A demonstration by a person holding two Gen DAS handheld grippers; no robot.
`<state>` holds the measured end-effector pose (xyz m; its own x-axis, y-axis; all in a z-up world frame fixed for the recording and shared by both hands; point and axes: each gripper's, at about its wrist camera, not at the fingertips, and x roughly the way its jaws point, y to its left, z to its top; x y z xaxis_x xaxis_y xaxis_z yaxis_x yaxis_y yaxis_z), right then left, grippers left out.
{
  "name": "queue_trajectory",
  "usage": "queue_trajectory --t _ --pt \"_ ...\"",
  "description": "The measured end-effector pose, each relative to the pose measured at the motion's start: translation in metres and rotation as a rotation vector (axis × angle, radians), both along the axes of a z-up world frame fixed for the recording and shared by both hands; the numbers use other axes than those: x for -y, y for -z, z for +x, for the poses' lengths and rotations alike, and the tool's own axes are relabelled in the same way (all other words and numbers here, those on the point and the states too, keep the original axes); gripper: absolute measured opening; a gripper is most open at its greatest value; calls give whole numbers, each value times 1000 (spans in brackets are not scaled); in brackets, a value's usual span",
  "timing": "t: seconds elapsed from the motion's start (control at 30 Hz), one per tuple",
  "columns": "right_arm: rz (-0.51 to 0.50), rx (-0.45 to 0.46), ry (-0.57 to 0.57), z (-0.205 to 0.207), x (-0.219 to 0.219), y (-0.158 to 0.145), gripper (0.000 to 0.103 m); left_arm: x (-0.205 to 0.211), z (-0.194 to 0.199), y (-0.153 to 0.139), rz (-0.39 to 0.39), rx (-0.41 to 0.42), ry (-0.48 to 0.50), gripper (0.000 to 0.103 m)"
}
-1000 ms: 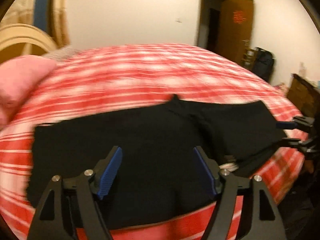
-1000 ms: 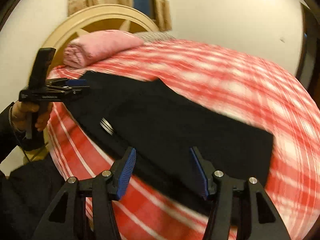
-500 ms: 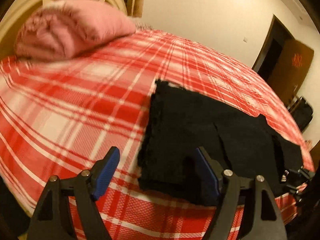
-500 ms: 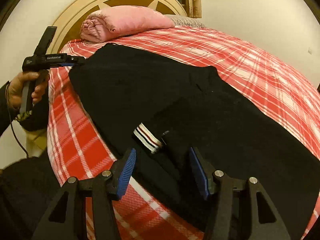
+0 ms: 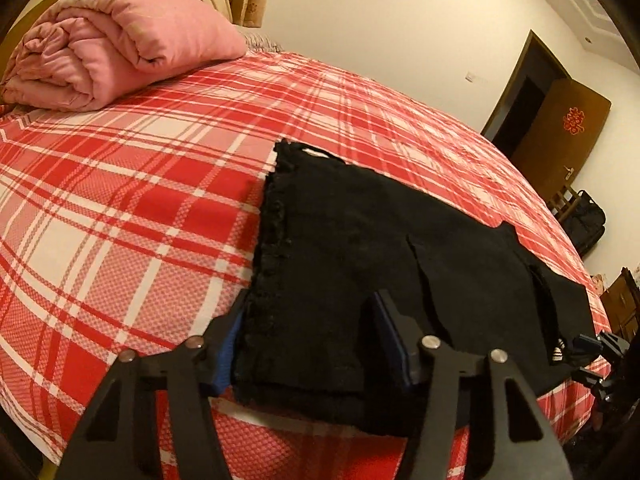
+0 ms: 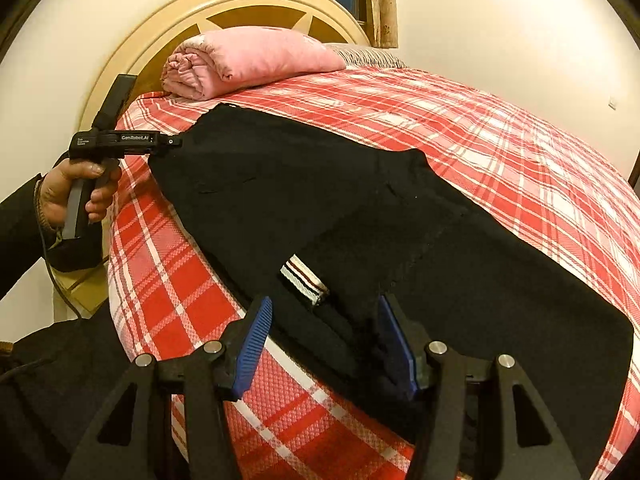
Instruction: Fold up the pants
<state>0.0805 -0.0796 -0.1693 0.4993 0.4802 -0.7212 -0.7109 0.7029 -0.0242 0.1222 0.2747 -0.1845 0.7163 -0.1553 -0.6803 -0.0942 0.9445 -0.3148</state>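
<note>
A: Start at the left; what is there?

B: A rolled pink quilt (image 5: 116, 44) lies at the head of the bed, against the cream headboard (image 6: 248, 4); the red and white plaid sheet (image 5: 120, 200) covers the bed (image 6: 520, 140) from there on.

A: And the pants?

B: The black pants (image 5: 360, 248) lie flat on the sheet along the near edge of the bed; one end points toward the quilt, and the rest runs away to the right; a striped white tag (image 6: 304, 280) shows at a fold near the edge.

A: How does the left tool stand?

B: The left tool (image 5: 312, 340) has its jaws well apart, set around the near corner of the pants; the left blue pad (image 5: 226, 356) is partly hidden behind the cloth edge, and the right one lies on top of the black fabric; it is not closed on anything; in the right wrist view a hand (image 6: 76, 192) holds its grip beside the bed, with the tip at the corner of the pants.

A: The right tool?

B: The right tool (image 6: 324, 344) is also wide apart; its jaws straddle the edge of the pants just below the striped tag; whether the pads touch the cloth I cannot tell.

A: Further right?

B: A dark open doorway with a brown door (image 5: 560, 128), and a dark bag (image 5: 588, 220) by the wall.
</note>
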Motion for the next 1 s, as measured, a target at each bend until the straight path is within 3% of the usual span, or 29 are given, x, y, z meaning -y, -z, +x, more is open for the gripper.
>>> queue_trajectory --t 0.13,0.17,0.2,0.23,0.3,0.43,0.63,1.0 --pt "13 -2 10 2 -1 0 57 7 4 6 35 27 4 76" --pt "21 -3 12 1 0 0 57 11 6 7 60 29 7 76" --pt "23 -2 13 1 0 -1 57 13 7 6 74 31 10 71" --pt "26 6 14 -1 0 -2 57 14 7 4 68 34 17 56" --pt "35 17 13 -3 2 -5 57 11 4 -1 -7 41 49 39" --pt "52 21 25 -3 6 -8 57 17 -4 -15 7 82 33 37" --pt "36 14 80 5 16 -4 57 16 -4 -30 -48 117 -2 35" --pt "75 36 149 3 53 -19 57 73 -6 -107 -45 291 159 28"
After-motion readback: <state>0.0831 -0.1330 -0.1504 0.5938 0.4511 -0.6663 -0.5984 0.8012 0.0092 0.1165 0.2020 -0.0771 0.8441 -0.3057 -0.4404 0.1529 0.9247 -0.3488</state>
